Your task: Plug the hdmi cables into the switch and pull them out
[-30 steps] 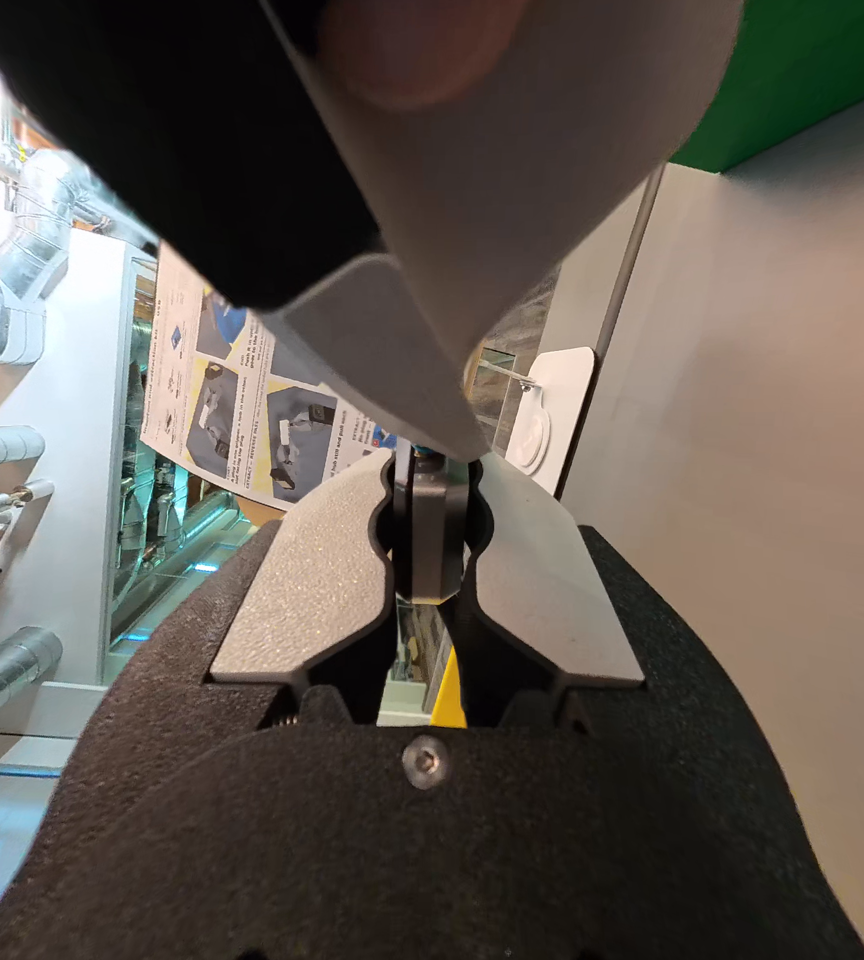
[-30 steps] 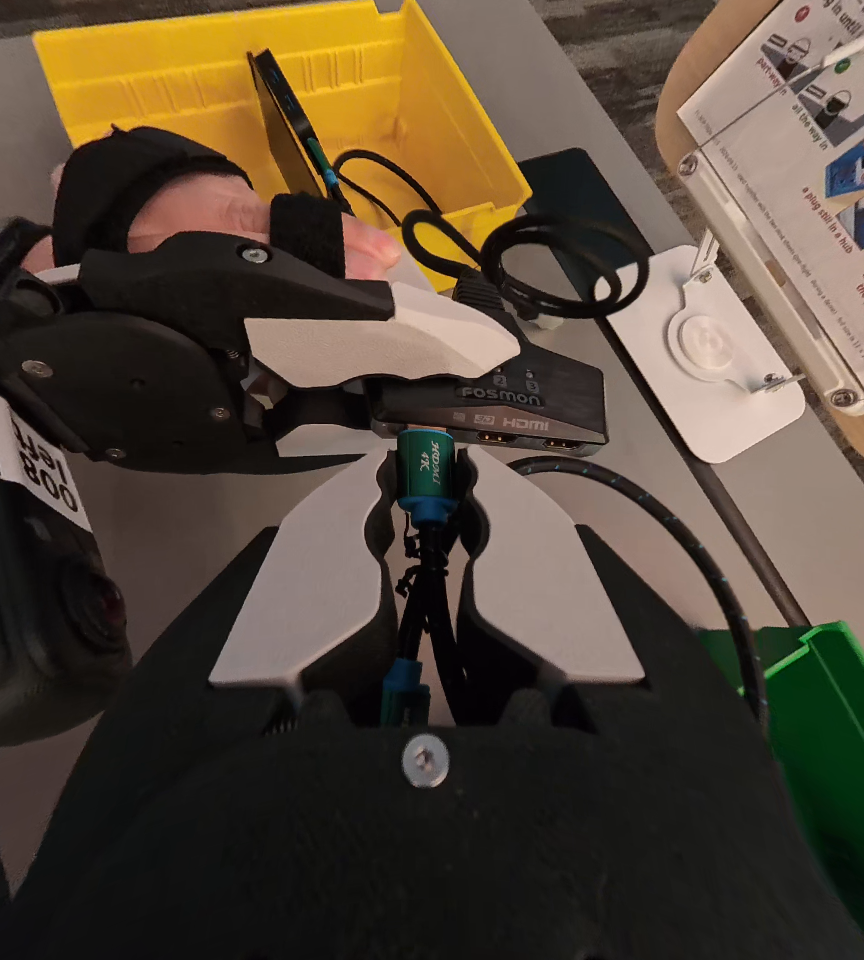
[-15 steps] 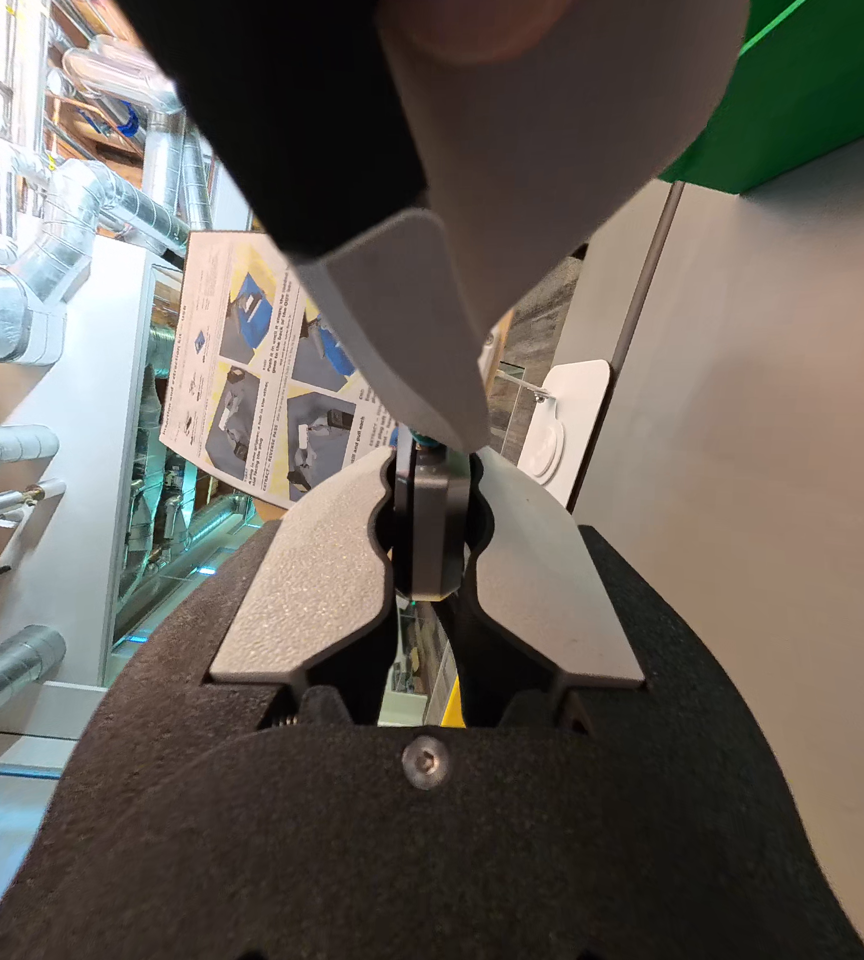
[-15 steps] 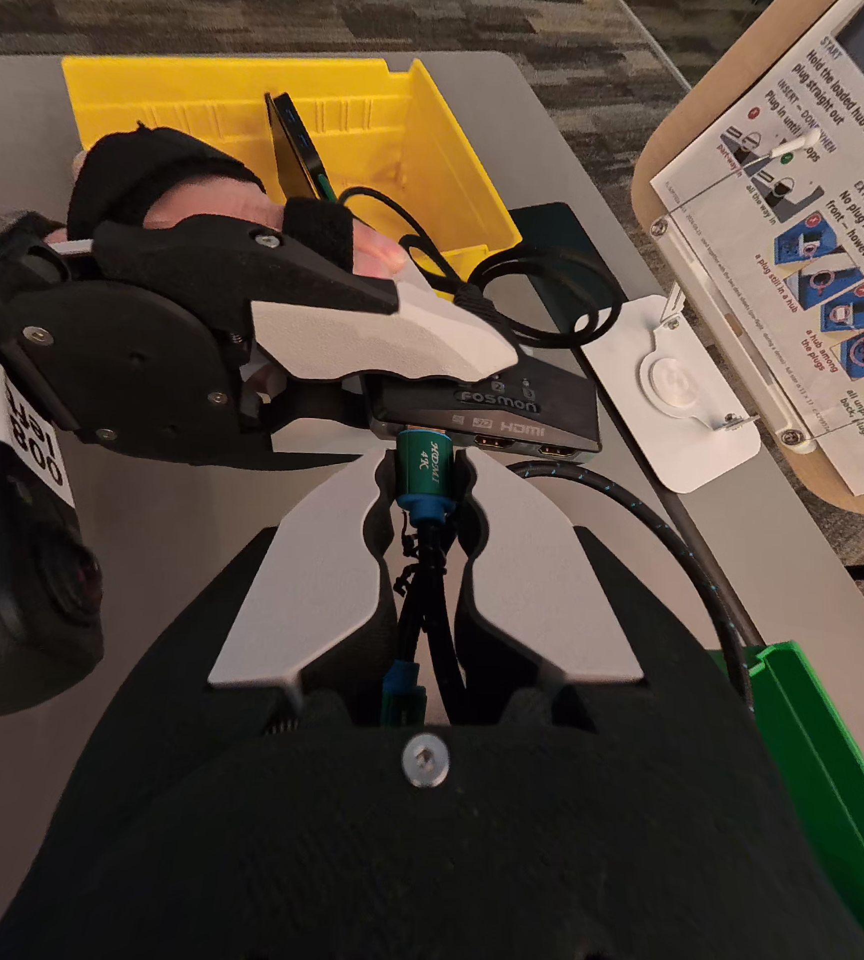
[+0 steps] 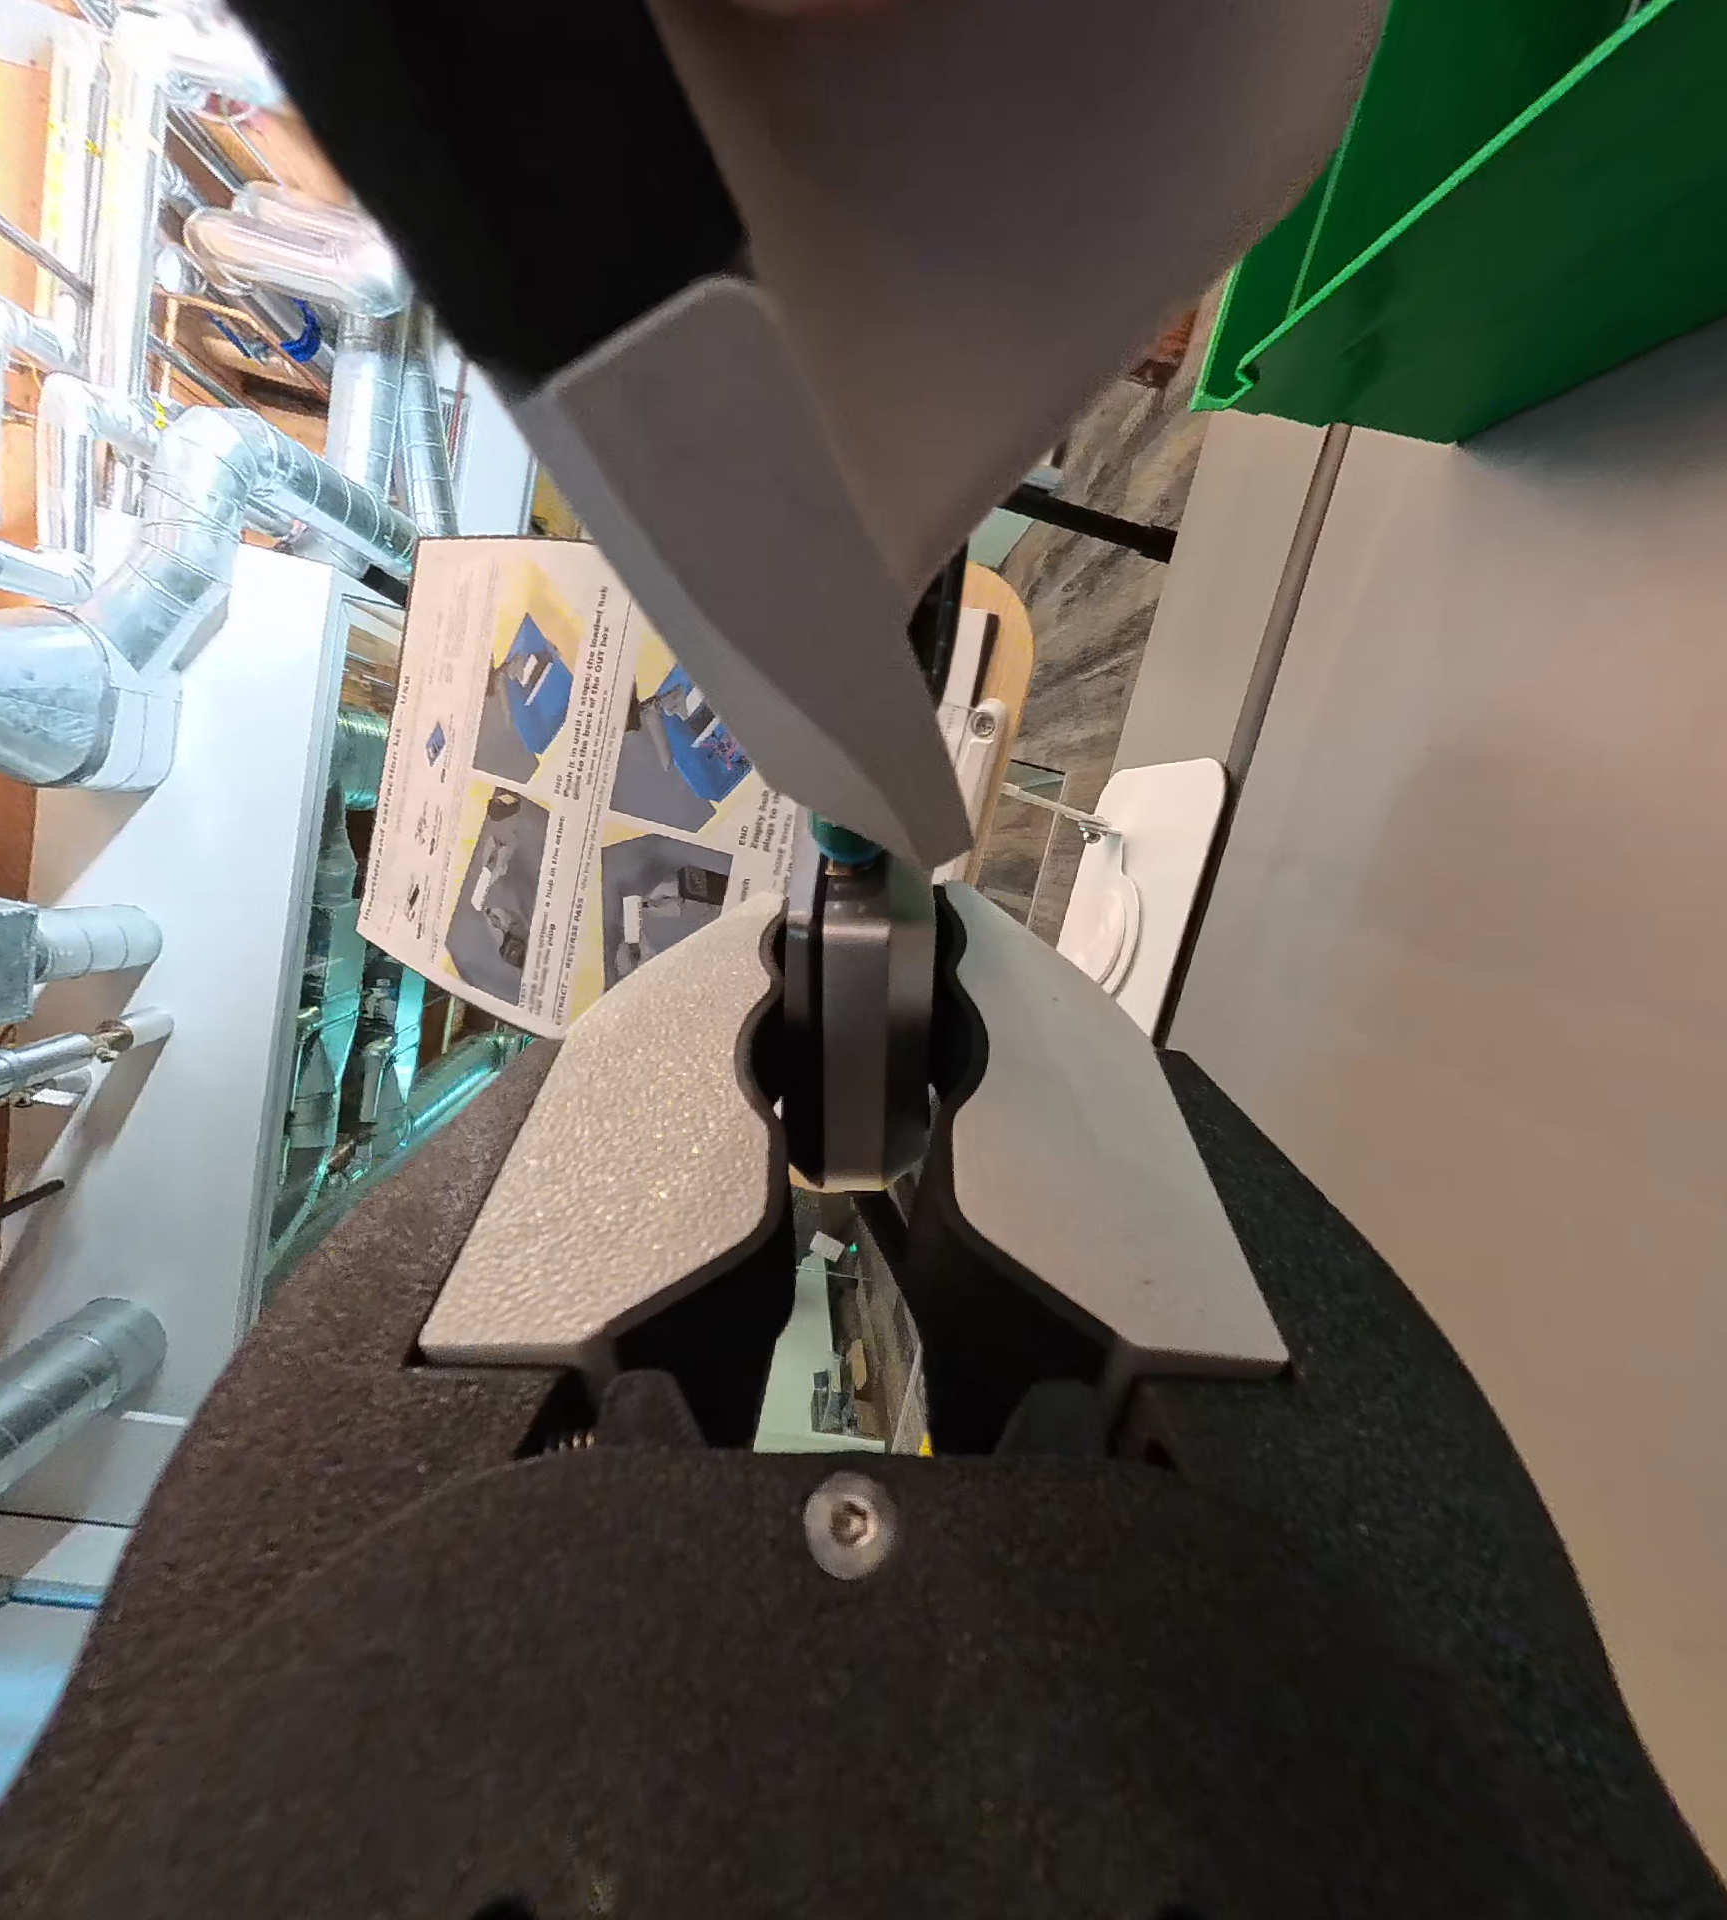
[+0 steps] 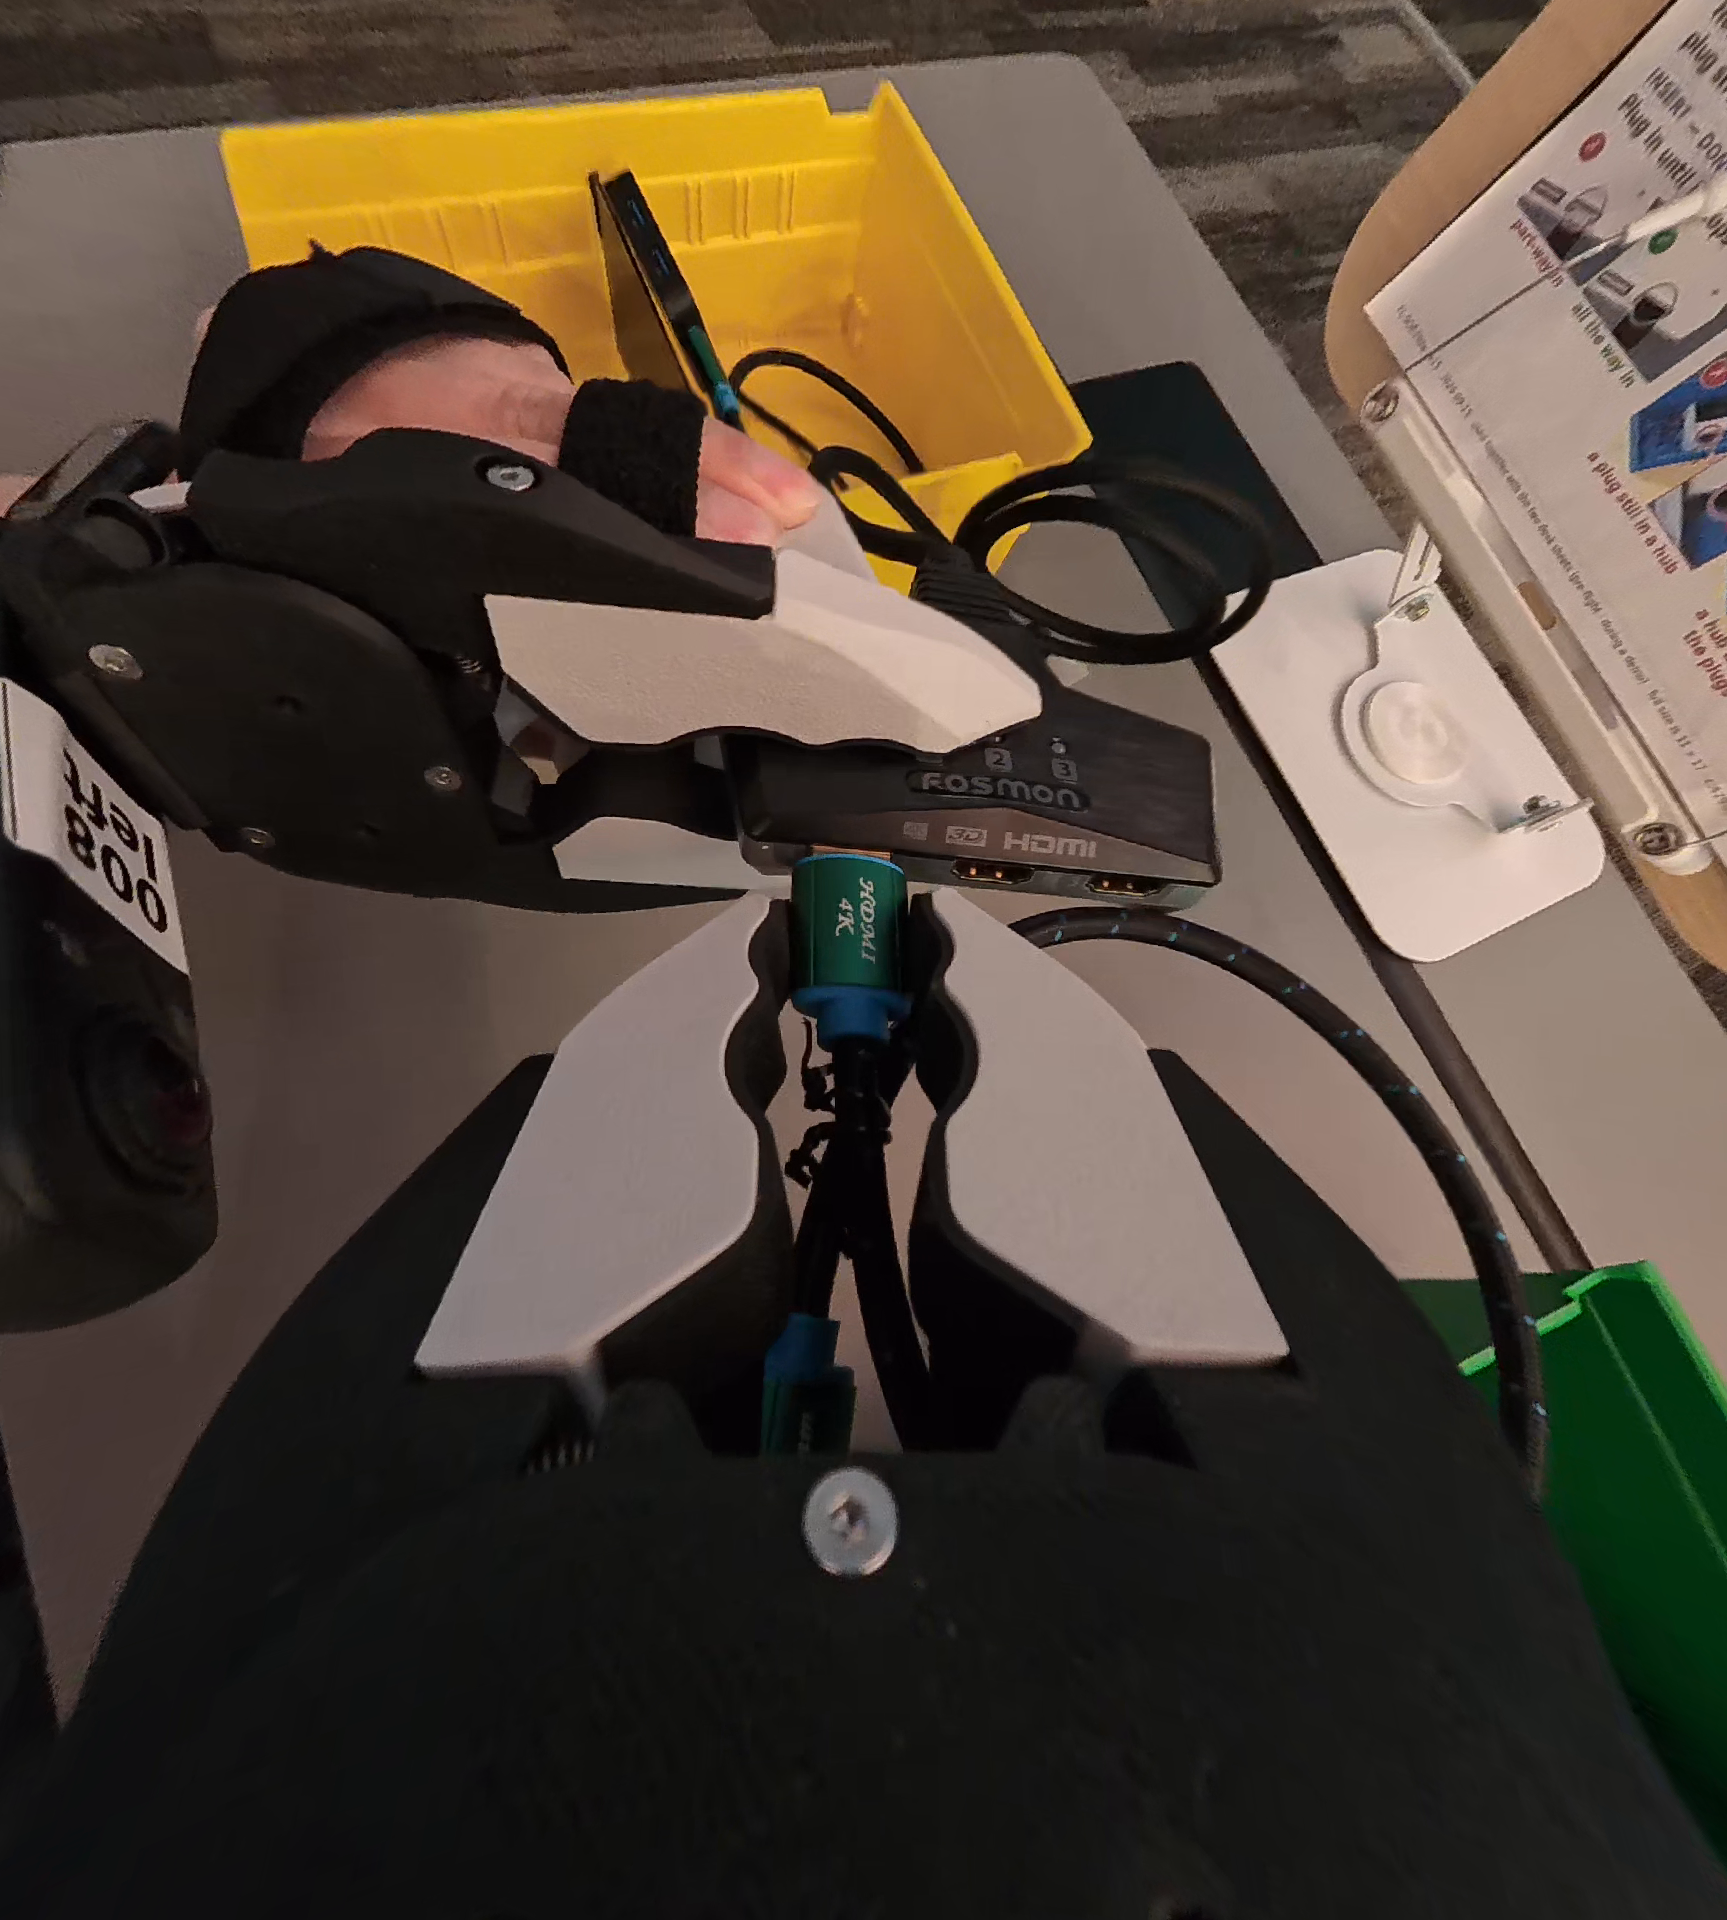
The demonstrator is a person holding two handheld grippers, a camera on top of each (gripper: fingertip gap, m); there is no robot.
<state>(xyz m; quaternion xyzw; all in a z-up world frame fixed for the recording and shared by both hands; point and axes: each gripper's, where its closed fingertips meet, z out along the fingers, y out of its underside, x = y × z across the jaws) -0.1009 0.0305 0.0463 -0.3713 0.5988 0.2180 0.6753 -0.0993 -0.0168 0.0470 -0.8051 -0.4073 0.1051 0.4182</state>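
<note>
In the right wrist view my right gripper (image 6: pixel 846 920) is shut on a green HDMI plug (image 6: pixel 846 935). The plug's tip sits in the leftmost port of the black switch (image 6: pixel 1077 821), and a sliver of metal shows at the port. Two ports (image 6: pixel 989 875) to the right stand empty. The left gripper's upper finger (image 6: pixel 765 665) lies on top of the switch. In the left wrist view my left gripper (image 5: pixel 857 914) is shut on the switch's edge (image 5: pixel 854 1049). The right gripper's finger (image 5: pixel 786 623) reaches in from above, with the plug (image 5: pixel 843 844) just behind it.
A yellow bin (image 6: pixel 838 208) behind holds a flat black device (image 6: pixel 651 281). A looped black cable (image 6: pixel 1098 561) runs from the switch. A green bin (image 6: pixel 1669 1507) is at the right front. A white stand base (image 6: pixel 1410 748) and an instruction sheet (image 6: pixel 1669 364) are at the right. The braided cable (image 6: pixel 1358 1039) loops right. The grippers' ends are close to 5 cm from one another.
Both grippers stay shut and have shifted together over the table; the green bin looms larger in the left wrist view. A sliver of the plug's metal tip now shows at the port.
</note>
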